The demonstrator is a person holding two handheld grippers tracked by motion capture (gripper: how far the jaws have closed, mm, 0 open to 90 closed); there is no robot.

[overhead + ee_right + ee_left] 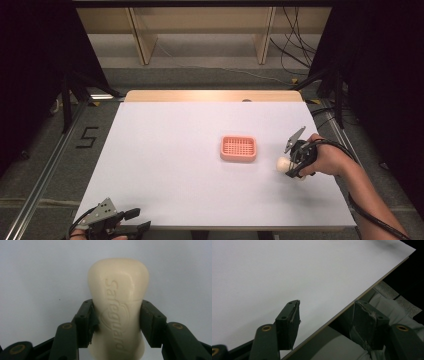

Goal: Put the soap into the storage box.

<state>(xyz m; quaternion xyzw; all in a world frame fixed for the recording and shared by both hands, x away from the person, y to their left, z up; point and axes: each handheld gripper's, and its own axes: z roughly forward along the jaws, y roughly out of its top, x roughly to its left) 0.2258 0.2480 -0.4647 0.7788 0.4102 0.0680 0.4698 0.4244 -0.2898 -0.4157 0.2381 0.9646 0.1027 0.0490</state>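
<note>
Cream-coloured and waxy, the moulded bar of soap (118, 307) is sitting clamped between the two black jaws of my right hand-held gripper (291, 167), which is pinching it across its narrow waist. In the high view I am holding it just above the white table (165, 165), near the right edge, and the salmon-pink slotted plastic soap dish (238, 148) is lying just beside it toward the middle. As I judge it, I am carrying the bar over to that dish. To do this well I am keeping the squeeze steady, since soap is slippery, and I should be lowering it flat into the dish before loosening the jaws. My left hand-held gripper (325, 321) is idling at the near left edge of the table, its jaws standing wide apart with nothing between them. Embossed along the bar's face I am reading "Safeguard", with a shield-like outline pressed around part of the word.
</note>
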